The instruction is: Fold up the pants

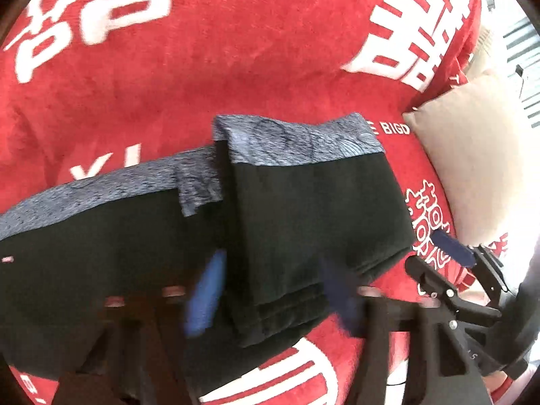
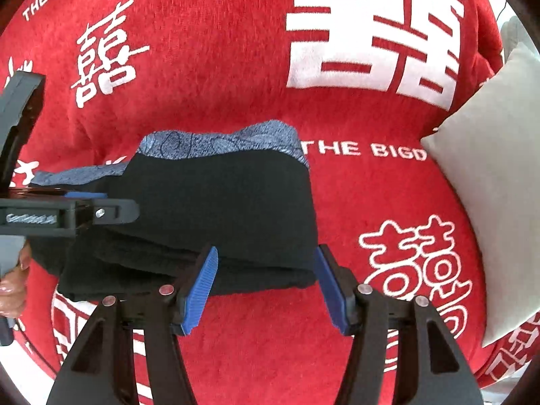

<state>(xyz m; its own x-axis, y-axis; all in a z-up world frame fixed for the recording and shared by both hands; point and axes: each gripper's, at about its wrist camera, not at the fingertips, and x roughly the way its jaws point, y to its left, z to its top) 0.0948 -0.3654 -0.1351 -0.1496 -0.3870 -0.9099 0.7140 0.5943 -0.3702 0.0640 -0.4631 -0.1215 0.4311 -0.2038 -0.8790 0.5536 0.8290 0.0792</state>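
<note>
Pants [image 2: 219,209] are lying partly folded on the red blanket [image 2: 216,94], one section doubled over. Right claw [image 2: 266,287] is hovering wide at the fold's near edge, empty. Left claw [image 1: 273,290] is blurred, seemingly wide, over the cloth. Likely next: grip that edge for another fold.

Your left gripper [image 1: 276,290], its blue-padded fingers [image 1: 206,297] blurred and spread wide, hangs over a pair of black fabric pants with a mottled blue-grey band [image 1: 303,209]. The pants lie folded in layers on a red plush blanket printed with white characters [image 1: 209,67], one folded stack resting across a flatter layer that runs off to the left. At lower right, your other black two-finger gripper [image 1: 452,266] sits just beside the stack's corner, one dark blue pad showing. A beige cushion [image 1: 472,168] rests on the blanket at right.
</note>
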